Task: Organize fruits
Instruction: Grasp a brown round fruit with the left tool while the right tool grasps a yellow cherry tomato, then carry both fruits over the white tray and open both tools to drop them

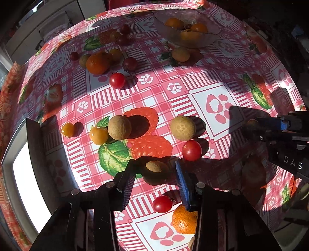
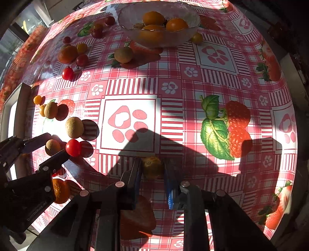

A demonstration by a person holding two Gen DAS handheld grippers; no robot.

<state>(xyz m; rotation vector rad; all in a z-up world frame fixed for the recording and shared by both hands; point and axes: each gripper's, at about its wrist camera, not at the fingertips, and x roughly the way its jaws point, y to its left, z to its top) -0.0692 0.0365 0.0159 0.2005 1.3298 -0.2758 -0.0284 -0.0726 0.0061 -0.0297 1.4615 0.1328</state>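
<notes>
Two grippers, each closed down around one small fruit on the checked tablecloth [image 2: 135, 92].

The left gripper [image 1: 154, 170] pinches a brown longan [image 1: 156, 166]; the right gripper [image 2: 152, 168] clamps a yellow tomato [image 2: 152, 167]. Two red tomatoes [image 1: 191, 150] and a tangerine [image 1: 184, 220] crowd the left fingers; the glass bowl [image 2: 125, 17] holds three orange fruits.

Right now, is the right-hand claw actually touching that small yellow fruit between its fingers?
Touching. The right wrist view shows the right gripper with both fingers pressed against the sides of the yellow fruit, with no gap on either side.
</notes>
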